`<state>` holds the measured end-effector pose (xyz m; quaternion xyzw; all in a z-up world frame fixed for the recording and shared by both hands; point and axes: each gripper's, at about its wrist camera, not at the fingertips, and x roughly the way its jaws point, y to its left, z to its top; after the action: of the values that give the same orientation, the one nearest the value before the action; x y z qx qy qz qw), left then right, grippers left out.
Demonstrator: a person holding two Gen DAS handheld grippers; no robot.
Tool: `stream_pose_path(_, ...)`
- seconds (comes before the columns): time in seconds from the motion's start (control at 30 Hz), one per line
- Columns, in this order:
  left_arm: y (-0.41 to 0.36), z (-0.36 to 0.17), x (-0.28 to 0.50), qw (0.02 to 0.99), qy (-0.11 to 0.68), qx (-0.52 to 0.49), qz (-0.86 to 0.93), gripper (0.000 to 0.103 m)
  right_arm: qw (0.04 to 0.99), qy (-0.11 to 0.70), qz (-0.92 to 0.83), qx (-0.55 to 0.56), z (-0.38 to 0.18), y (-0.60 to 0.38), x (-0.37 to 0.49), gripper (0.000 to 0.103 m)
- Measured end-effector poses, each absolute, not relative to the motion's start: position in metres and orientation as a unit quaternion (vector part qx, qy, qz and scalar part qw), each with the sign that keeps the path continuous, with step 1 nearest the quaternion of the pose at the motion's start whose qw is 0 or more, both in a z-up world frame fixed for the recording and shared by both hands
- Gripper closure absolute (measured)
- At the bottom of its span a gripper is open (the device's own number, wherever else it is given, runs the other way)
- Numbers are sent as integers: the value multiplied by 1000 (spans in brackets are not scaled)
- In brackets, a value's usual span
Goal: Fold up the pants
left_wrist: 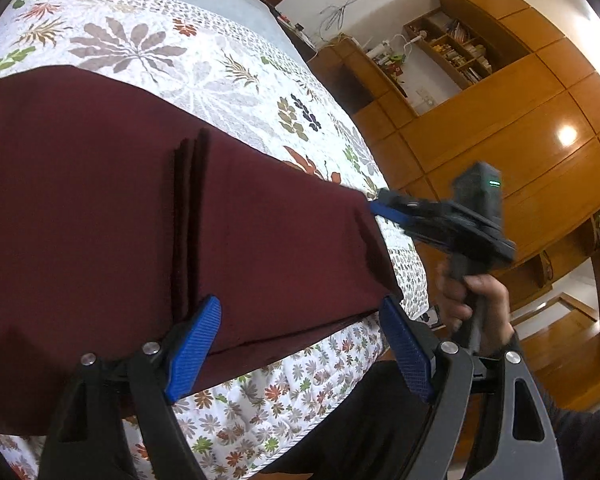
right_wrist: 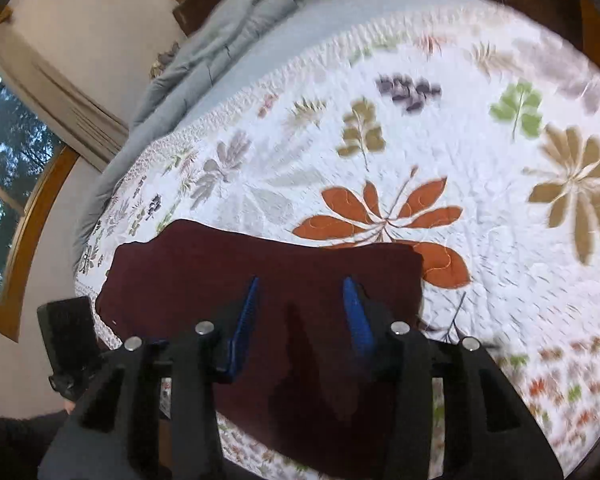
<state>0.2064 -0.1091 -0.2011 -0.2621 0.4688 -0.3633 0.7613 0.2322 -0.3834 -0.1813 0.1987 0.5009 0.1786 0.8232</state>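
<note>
Support: a bed (right_wrist: pixel 500 240) carried everything, covered by a white quilt (left_wrist: pixel 204 64) printed with leaves in orange, green, tan and purple.
Far end: a plain grey blanket (right_wrist: pixel 236 32) lay bunched and rumpled on the bed beyond the quilt's patterned border.
Near edge: the maroon pants (left_wrist: pixel 100 200), folded into layers, lay flat on the quilt along the near side of the bed.
Overhang: part of the pants hung over the bed's edge, where the quilt's small-flower border ran down the side.
</note>
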Motion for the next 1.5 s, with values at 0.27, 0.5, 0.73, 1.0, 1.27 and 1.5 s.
stream_pose_path(0.27,-92,-185,202,763,476,-278,-338,21,822,509,166,193,-165,-377,237,68)
stream_pose_path(0.5,-49,-117,146,841,459,-200,-206,21,802,505,306,91,-95,-260,239,42)
stream_pose_path(0.73,-5,-92,115,875,442,-156,-122,20,745,537,394,-37,-70,-110,280,30)
stream_pose_path(1.0,63,-99,116,876,439,-190,-65,20,681,567,444,-132,-88,43,327,28)
stream_pose_path(1.27,131,-155,126,829,457,-317,-55,20,616,595,475,-201,-133,147,354,25)
stream_pose_path(1.5,197,-216,110,760,418,-498,1,20,562,616,502,-229,-157,190,374,25)
